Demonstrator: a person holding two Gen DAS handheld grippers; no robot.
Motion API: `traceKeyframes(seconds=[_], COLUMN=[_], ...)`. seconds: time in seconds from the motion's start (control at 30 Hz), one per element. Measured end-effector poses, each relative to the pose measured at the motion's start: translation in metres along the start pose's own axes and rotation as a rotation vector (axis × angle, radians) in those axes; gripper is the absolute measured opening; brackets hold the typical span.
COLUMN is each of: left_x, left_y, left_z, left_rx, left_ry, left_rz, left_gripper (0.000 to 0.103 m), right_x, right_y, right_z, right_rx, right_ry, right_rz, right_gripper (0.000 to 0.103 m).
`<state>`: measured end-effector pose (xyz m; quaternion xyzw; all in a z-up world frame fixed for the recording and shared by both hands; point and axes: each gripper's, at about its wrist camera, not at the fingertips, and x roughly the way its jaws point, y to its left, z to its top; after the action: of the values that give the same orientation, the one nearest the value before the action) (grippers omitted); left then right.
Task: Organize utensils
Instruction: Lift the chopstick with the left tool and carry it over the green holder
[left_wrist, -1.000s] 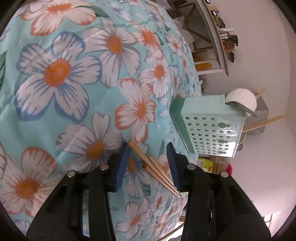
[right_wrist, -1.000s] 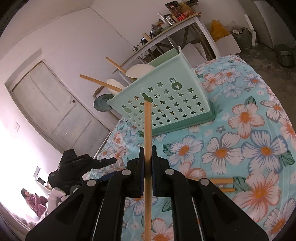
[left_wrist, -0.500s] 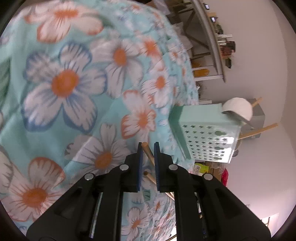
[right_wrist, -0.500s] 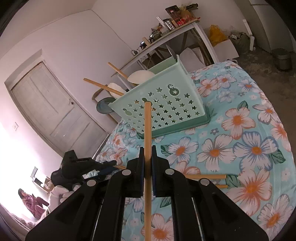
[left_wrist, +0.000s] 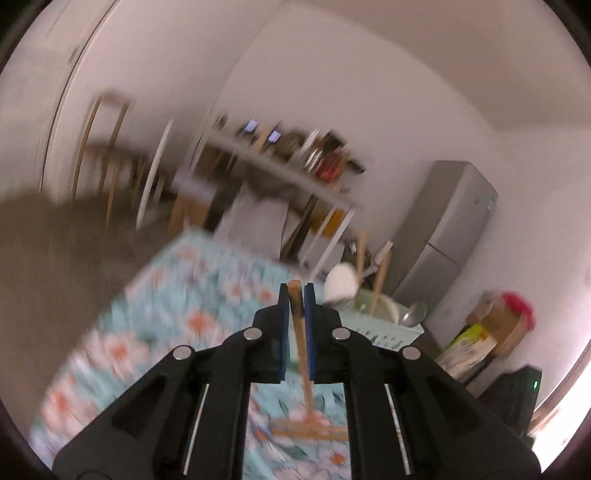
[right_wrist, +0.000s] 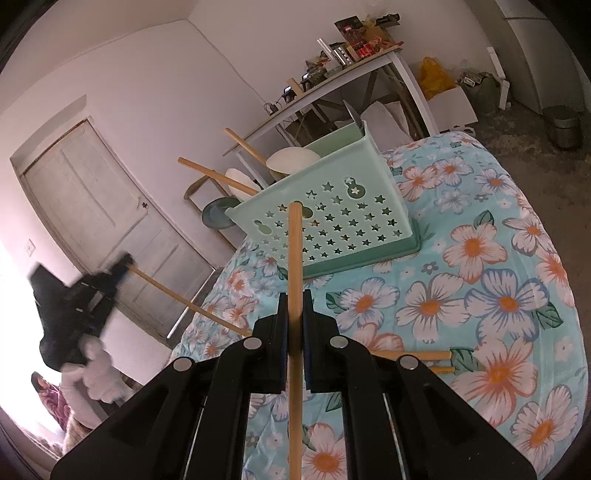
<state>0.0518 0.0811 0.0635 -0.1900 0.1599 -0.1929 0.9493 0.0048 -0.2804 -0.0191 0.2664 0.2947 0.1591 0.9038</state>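
Note:
My left gripper (left_wrist: 295, 291) is raised off the floral bedspread (left_wrist: 177, 314), its jaws closing on a wooden chopstick (left_wrist: 301, 343) that the pads pinch near its top end. Below it two more chopsticks (left_wrist: 314, 430) lie on the cover. The mint star-cut basket (left_wrist: 380, 332) stands beyond, with a white spoon (left_wrist: 341, 286) and wooden handles in it. My right gripper (right_wrist: 294, 301) is shut on another chopstick (right_wrist: 294, 251), upright in front of the basket (right_wrist: 332, 221). In the right wrist view the left gripper (right_wrist: 122, 262) carries its chopstick (right_wrist: 184, 299) at the left.
A cluttered white desk (right_wrist: 332, 85) stands behind the bed and a pale door (right_wrist: 103, 221) is at the left. A grey fridge (left_wrist: 443, 236) and boxes (left_wrist: 491, 328) lie past the basket. A person's white-gloved hand (right_wrist: 96, 373) holds the left gripper.
The left gripper shut on one chopstick, lifted it off the bed and rolled toward level, leaving two lying there. The right gripper kept still with its chopstick.

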Motion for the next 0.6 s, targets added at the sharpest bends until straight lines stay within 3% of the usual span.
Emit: traceKeyframes(seconds=[0.07, 0.13, 0.43, 0.6], left_x=[-0.006, -0.001, 0.032, 0.038], left_y=[-0.015, -0.022, -0.030, -0.032], left_z=[0.004, 0.004, -0.015, -0.020], left_rx=[0.085, 0.123, 0.147, 0.163], left_ry=[-0.026, -0.004, 0.130, 0.142], left_rz=[-0.020, -0.035, -0.019, -0.031], left_gripper=[0.006, 0.006, 0.006, 0.006], right_x=[0.000, -0.001, -0.008, -0.008], right_y=[0.001, 0.001, -0.002, -0.003], right_z=[-0.001, -0.001, 0.000, -0.001], right_rx=[0.000, 0.001, 0.003, 0.009], right_ry=[0.000, -0.001, -0.018, -0.018], right_rz=[0.000, 0.002, -0.007, -0.007], right_gripper=[0.007, 0.007, 0.007, 0.007])
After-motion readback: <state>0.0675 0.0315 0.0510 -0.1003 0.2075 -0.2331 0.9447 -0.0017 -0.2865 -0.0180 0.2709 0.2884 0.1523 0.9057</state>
